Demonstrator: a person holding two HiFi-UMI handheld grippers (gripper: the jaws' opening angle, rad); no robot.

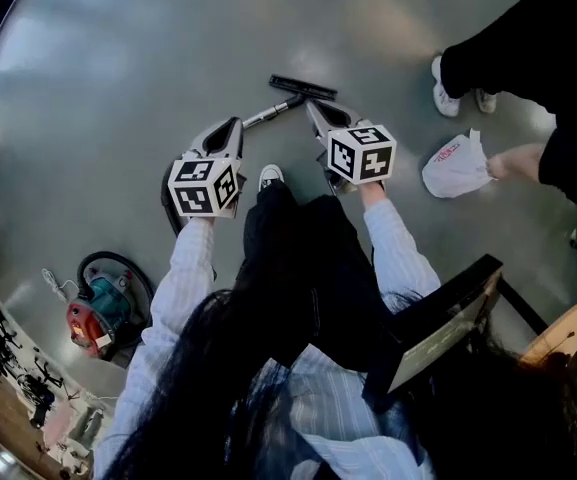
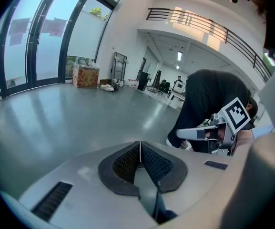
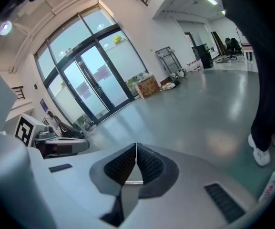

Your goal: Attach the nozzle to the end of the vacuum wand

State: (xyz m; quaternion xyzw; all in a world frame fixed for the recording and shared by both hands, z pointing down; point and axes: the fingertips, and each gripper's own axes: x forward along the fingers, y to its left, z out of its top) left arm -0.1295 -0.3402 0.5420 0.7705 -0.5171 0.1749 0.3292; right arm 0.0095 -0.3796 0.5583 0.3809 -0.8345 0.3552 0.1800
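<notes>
Nozzle and wand lie together on the glossy grey floor (image 1: 118, 68) ahead of the person. The flat black bar-shaped vacuum nozzle (image 1: 303, 87) sits at the far end of the slim silver metal wand (image 1: 271, 114), but whether the two are fully joined cannot be told. The grey left gripper (image 1: 234, 126), which carries a black-and-white marker cube, has its ribbed black pads (image 2: 127, 163) pressed together with nothing between them. The matching right gripper (image 1: 315, 108) is likewise closed and empty, its pads (image 3: 149, 165) meeting along a thin seam. In the head view the wand's near end shows just beside the left gripper's tip, and the nozzle just past the right gripper's tip. Pale blue striped sleeves (image 1: 173, 288) lead back from both grippers, and the person's white shoe (image 1: 270, 176) shows between them. Further left, a red and teal vacuum canister (image 1: 103, 313) with a black hose stands on the floor. To the right, another person in black holds a white plastic bag (image 1: 456, 165) near a pair of white sneakers (image 1: 446, 98).
</notes>
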